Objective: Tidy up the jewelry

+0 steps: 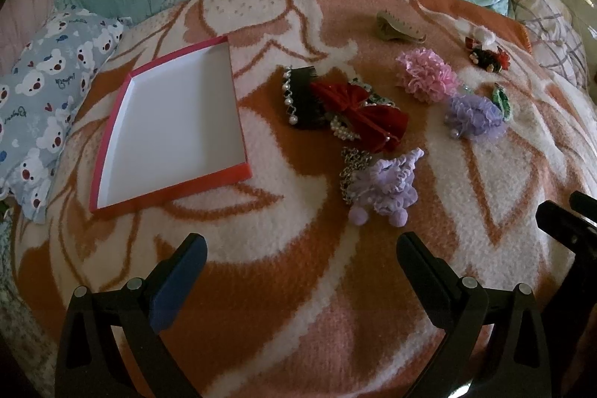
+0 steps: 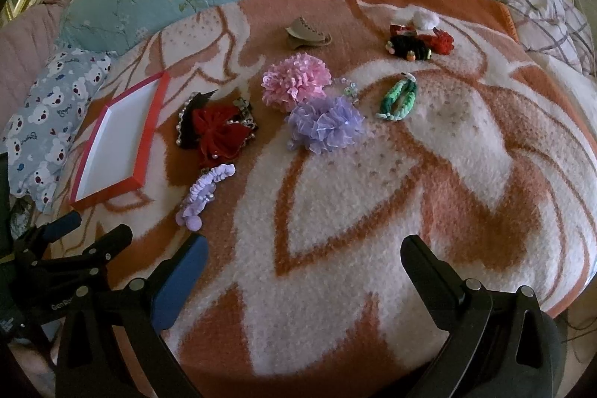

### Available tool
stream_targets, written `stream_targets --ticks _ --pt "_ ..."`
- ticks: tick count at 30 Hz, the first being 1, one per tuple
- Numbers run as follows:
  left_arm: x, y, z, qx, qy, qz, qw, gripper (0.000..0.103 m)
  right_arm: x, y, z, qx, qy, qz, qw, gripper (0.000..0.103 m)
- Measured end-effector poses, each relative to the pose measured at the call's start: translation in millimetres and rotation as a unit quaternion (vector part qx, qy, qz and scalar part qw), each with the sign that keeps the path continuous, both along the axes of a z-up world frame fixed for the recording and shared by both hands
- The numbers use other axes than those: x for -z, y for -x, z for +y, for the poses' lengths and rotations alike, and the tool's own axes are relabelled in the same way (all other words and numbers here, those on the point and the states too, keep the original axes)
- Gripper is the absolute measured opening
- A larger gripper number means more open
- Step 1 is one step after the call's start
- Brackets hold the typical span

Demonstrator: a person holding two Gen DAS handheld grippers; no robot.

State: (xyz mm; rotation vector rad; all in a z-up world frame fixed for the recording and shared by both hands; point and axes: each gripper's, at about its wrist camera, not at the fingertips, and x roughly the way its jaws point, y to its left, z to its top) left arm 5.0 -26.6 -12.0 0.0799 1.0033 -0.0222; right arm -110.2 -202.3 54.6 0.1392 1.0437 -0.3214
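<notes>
Left wrist view: the left claw (image 1: 300, 248) hangs spread and empty over the blanket (image 1: 283, 286). The red-rimmed box (image 1: 244, 170) lies ahead to its left, the lilac scrunchie (image 1: 388, 185) just ahead to its right, partly over a chain.

Right wrist view: the right claw (image 2: 304, 250) is spread too, holding nothing. The purple flower (image 2: 326, 124) and pink flower (image 2: 294, 82) sit ahead, touching. Soft frills may snag neighbours, likely dragging two pieces together.
</notes>
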Motion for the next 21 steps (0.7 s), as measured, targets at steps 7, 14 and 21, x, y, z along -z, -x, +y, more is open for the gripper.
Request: stream_targets --ticks 7,14,21 --pt "2.6 -1.7 -1.7 0.002 -0.001 0.002 1.0 0.102 -0.1 -1.4 -0.5 0.0 -0.001 0.001 1.0 0.103" --pt "5.7 -2.1 -3.0 0.004 0.0 0.004 1.0 0.102 0.4 -1.2 -0.8 0.0 -0.001 0.001 1.0 0.103" --pt "8.8 -4.4 -2.9 0.005 0.003 0.007 1.0 0.102 1.9 -1.0 -2.0 0.002 -0.004 0.002 1.0 0.103"
